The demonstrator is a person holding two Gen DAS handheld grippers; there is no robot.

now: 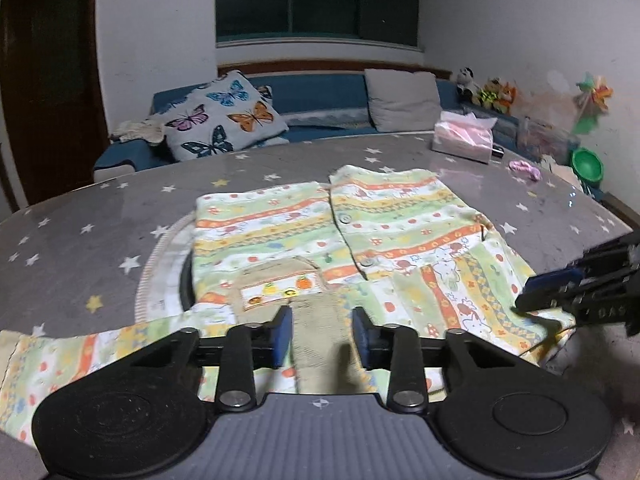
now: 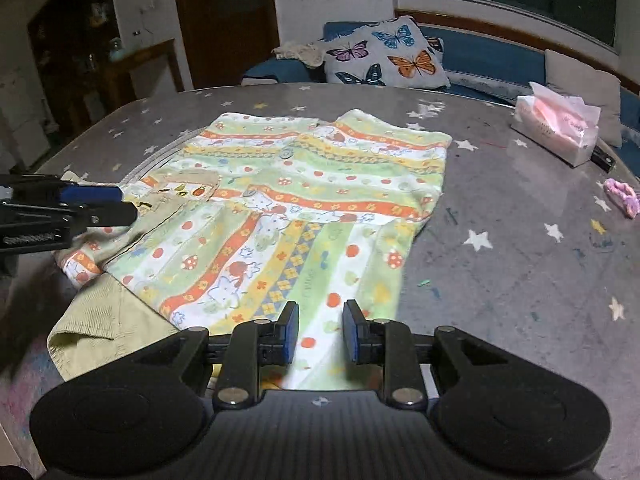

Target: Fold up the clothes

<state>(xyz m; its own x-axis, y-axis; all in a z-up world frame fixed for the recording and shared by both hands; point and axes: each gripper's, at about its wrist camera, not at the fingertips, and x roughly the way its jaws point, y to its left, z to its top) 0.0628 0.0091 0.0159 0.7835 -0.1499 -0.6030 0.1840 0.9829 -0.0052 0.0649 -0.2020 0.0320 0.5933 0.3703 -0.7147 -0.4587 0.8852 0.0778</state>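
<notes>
Shirt [image 2: 320, 184] with striped cartoon print lies spread on the star-patterned counter [image 2: 500, 260], buttoned front up, its nearer sleeve folded across the body. The left tool [image 1: 322, 332] has its blue pads apart, straddling the beige ribbed collar [image 1: 320, 344] at the near edge; whether the pads touch the cloth is hard to tell. The right tool [image 2: 320, 330] also stands parted, low over the folded sleeve's printed fabric. A pink tissue pack [image 2: 556, 132] sits near the counter's far edge, a butterfly cushion [image 2: 384, 56] on the sofa beyond.
</notes>
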